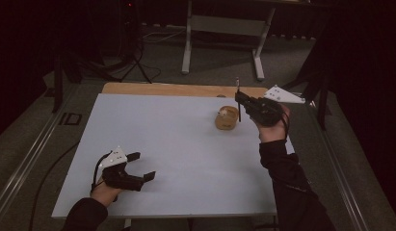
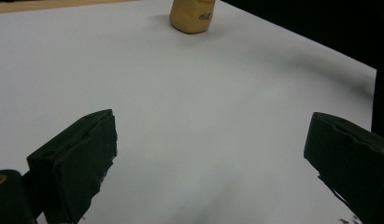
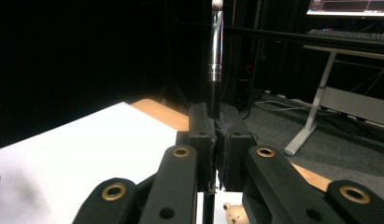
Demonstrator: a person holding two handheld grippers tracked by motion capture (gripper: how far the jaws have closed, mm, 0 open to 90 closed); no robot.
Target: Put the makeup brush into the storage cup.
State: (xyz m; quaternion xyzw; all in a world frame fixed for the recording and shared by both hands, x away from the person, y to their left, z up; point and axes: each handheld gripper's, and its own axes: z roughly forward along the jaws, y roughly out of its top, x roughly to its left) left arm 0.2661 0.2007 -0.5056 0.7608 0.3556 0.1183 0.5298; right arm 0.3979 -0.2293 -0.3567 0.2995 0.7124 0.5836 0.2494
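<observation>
Dim room, white tabletop (image 1: 176, 159). Right gripper (image 1: 240, 100) pinches a slim black-and-silver pen (image 1: 238, 98) upright just beside the small tan wooden bear-shaped holder (image 1: 226, 117). Looks like the pen-in-holder step; next is lowering it straight, while left gripper (image 1: 142, 166) waits well off, jaws spread.

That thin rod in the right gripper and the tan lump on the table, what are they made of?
Rod: seemingly polished metal at its top, by the bright glints; the lower part looks dark. Lump: matte tan with rounded edges, maybe wood or soft plastic; unclear.
</observation>
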